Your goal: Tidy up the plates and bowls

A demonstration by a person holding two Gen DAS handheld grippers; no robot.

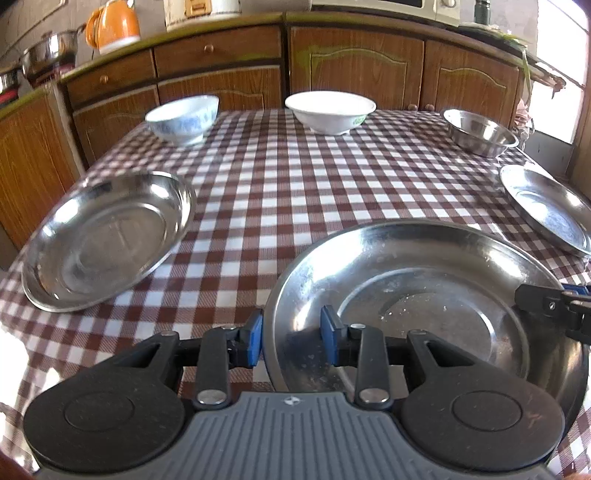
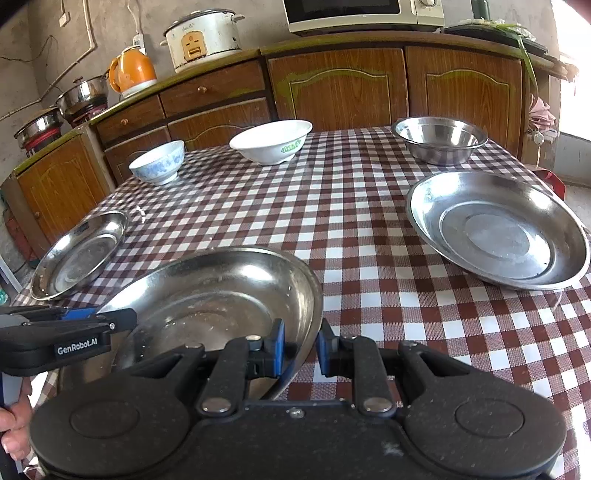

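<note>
A big steel plate [image 1: 424, 288] is at the near middle of the checked table [image 1: 295, 177]. My left gripper [image 1: 291, 336] is shut on its left rim, one blue pad inside and one outside. My right gripper [image 2: 301, 349] is shut on the right rim of the same plate [image 2: 221, 291], which looks tilted. Each gripper shows at the other view's edge: the right gripper [image 1: 546, 302] and the left gripper [image 2: 92, 317]. A second steel plate [image 1: 107, 236] lies at the left and a third [image 2: 498, 232] at the right. Along the far edge stand a blue-patterned bowl [image 1: 183, 118], a white bowl [image 1: 330, 110] and a steel bowl [image 1: 480, 133].
Wooden cabinets [image 2: 340, 88] run behind the table. Their counter carries an orange kettle [image 2: 133, 72], a rice cooker [image 2: 201, 37], a microwave [image 2: 362, 14] and steel pots [image 2: 83, 96]. A person's hand [image 2: 14, 424] holds the left gripper's handle.
</note>
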